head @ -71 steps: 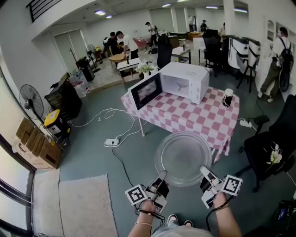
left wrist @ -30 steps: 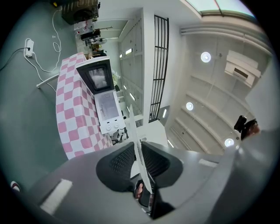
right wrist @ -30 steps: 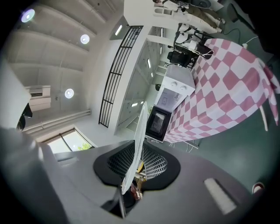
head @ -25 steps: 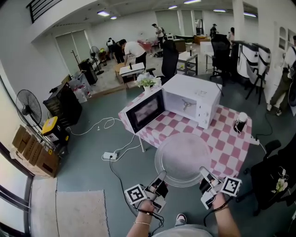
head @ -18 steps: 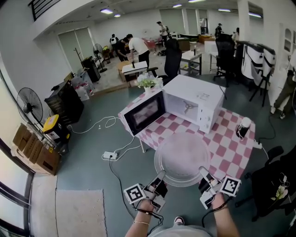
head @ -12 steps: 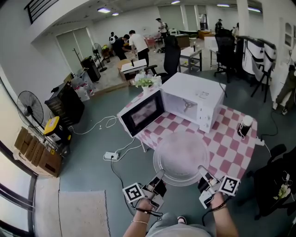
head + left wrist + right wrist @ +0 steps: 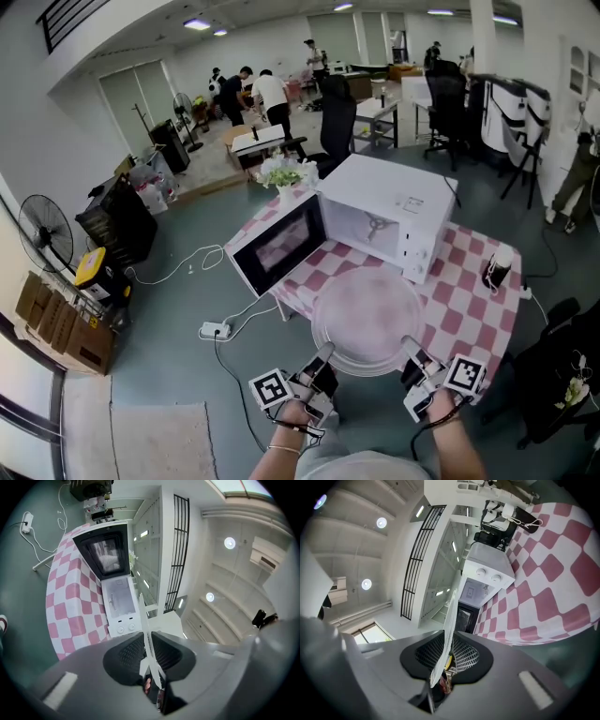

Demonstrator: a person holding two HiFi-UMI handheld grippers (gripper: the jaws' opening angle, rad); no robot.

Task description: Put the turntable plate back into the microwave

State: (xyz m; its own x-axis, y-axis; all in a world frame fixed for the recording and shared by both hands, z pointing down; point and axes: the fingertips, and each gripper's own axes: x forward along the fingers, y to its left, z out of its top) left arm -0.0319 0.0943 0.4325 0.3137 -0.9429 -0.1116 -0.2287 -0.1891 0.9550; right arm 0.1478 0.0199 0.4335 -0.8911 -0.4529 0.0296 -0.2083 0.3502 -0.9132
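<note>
While I hold it out flat in front of me, the turntable plate (image 7: 367, 319) hangs between my two tools, each gripping its near rim. My left gripper (image 7: 324, 358) has the near-left rim. In the left gripper view the glass runs edge-on between the ribbed pads (image 7: 132, 652). The jaws stand narrow, have just been closing a little, and press on the glass from both sides. My right gripper (image 7: 412, 349) holds the near-right rim in the same way. In the right gripper view the thin glass edge passes between its meshed pads (image 7: 465, 654), and the jaws are clamped narrow on it.

In the head view the plate overlaps the near edge of the pink-checked tablecloth (image 7: 469, 302), and I cannot tell how high above it the plate is. Beyond the plate, and apart from it, stands the white microwave (image 7: 389, 202). Its door (image 7: 277, 246) is swung open to the left and the empty cavity faces me. A small dark cup (image 7: 495, 270) stands on the cloth to the right of the microwave.
</note>
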